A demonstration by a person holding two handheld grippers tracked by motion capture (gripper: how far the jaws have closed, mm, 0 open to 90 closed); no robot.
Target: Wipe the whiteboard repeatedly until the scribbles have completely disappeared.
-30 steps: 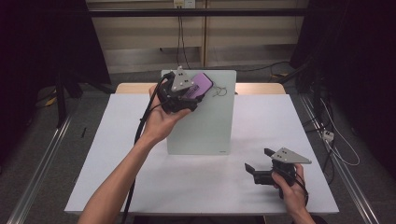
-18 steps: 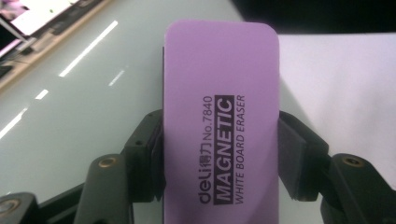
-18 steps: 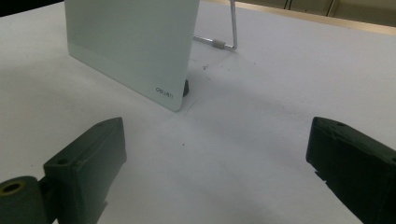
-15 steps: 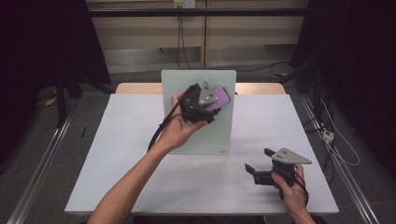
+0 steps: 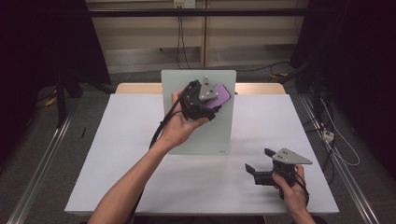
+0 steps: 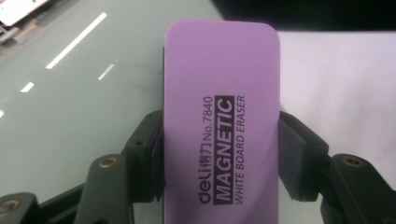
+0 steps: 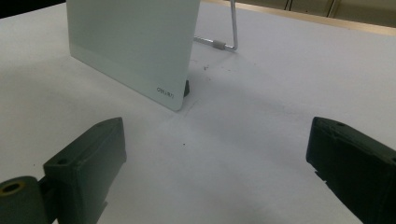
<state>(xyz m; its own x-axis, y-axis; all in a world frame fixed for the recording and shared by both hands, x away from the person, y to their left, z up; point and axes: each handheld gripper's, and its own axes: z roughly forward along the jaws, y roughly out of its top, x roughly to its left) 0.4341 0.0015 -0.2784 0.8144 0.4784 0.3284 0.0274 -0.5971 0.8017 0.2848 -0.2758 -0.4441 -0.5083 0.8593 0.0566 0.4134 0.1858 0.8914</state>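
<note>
Against the upper right part of the pale green glass whiteboard (image 5: 198, 121) sits the purple eraser (image 5: 218, 95), pinched in the left gripper (image 5: 205, 100). The board is the reference for everything below.

- Eraser vs jaws: it runs straight out from between them, long axis in line with the gripper, far end pointing toward the board's top right corner. In the left gripper view the eraser (image 6: 222, 126) has a black pad clamped on each long edge, printed back facing the camera, so the wiping face points at the board (image 6: 79, 102).
- Contact: looks flat on the glass or just off it; from these angles I can't confirm it touches.
- Left jaws: closed onto the eraser's width, nothing else between them.
- Board: stands tilted back on a wire stand (image 7: 229, 32), bottom edge on the white table (image 5: 116, 140). Surface looks clean where visible; a few faint streaks beside the eraser in the left gripper view, possibly reflections.
- Right gripper (image 5: 264, 170): resting on the table in front of the board's lower right corner, well apart from it. Jaws spread wide, empty. In its own view the board's lower corner (image 7: 168, 95) lies ahead between the jaws, out of reach.
- Nearer hand: left, clearly. Right isn't bracing the board.

Judgement: the next stroke is a wipe across the face. The board is only propped, so a hard push could tip it backward or slide it.
</note>
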